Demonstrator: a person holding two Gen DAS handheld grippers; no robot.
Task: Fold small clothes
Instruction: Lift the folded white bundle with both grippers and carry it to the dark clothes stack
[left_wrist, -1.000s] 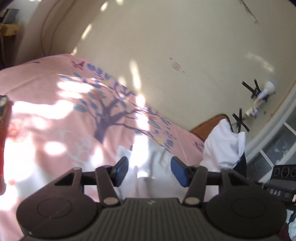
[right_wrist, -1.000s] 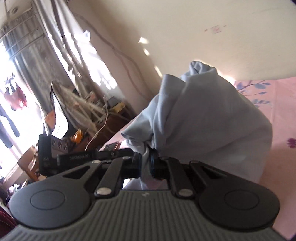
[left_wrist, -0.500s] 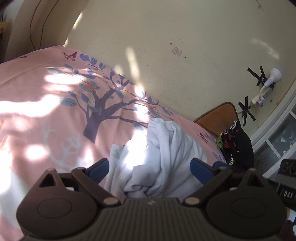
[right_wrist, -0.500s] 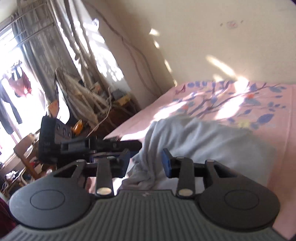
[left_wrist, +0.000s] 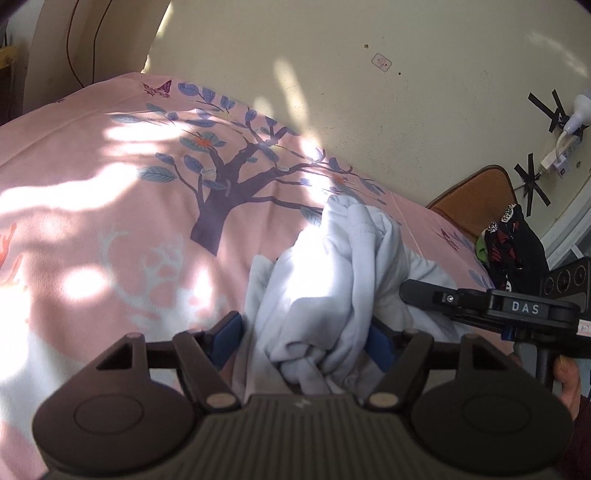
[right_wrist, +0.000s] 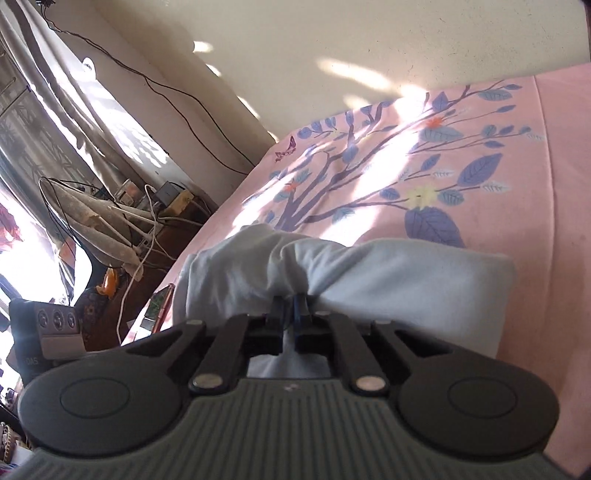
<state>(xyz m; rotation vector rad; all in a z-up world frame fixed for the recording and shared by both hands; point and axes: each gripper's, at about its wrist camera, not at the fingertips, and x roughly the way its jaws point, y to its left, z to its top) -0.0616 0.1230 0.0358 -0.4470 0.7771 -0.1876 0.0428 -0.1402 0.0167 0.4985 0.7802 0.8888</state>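
A pale blue garment (left_wrist: 332, 266) lies bunched on the pink tree-print bedspread (left_wrist: 110, 229). My left gripper (left_wrist: 304, 339) straddles its near end. The jaws are closing, with the crumpled cloth filling the gap between the blue pads (left_wrist: 227, 336). From the right, the right gripper's black finger (left_wrist: 424, 297) reaches into the same heap. In the right wrist view the garment (right_wrist: 388, 280) spreads across the bedspread (right_wrist: 524, 192), and my right gripper (right_wrist: 290, 310) has closed to a narrow slit, pinching a fold of it.
The cream wall runs along the bed's far side. A wooden chair (left_wrist: 476, 199) with dark clothes (left_wrist: 513, 251) stands past the bed's right corner. A cluttered side table with cables (right_wrist: 159, 210) and curtains (right_wrist: 55, 110) are off the bed's left edge. A hand (left_wrist: 569, 380) holds the right gripper.
The garment, held up by the right gripper a second ago, now lies on the bed. The right jaws opened, then shut on it again. The left jaws widened, then narrowed around the bunch.
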